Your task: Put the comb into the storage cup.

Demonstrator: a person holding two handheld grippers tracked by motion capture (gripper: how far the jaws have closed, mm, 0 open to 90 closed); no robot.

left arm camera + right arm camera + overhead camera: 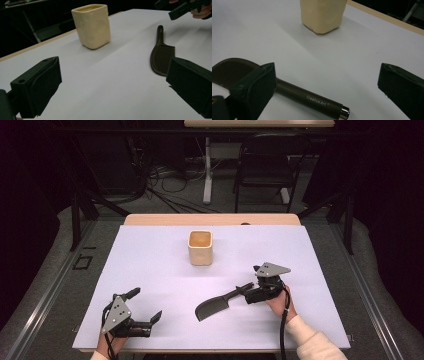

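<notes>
Flat on the white sheet [150, 265] at about 5 o'clock from the centre: a dark comb-like spatula [215, 304] with a ridged blade and a round handle marked "Creative Art", metal-capped at the end, handle pointing toward 2 o'clock. Right gripper [250, 290] just at the handle end, jaws spread wide, handle lying between them but gripped by neither, one jaw just beside the shaft in the right gripper view [312, 100]. Left gripper [145, 307] down at 7 o'clock, well apart from the spatula, jaws likewise spread wide with nothing between them. Toward 12 o'clock, upright and alone: a cream square-sided cup [200, 247], well apart from both grippers; bare sheet between cup and spatula, nothing in the way. Same cup seen from the left gripper view [92, 25], spatula blade [162, 58] off to its right. Underneath the sheet, a pale wooden tabletop [210, 219] showing along the far edge. Beyond that, a dim room: grey floor, tangled cables [165, 185], a white table leg [207, 170], a black chair [265, 167]
</notes>
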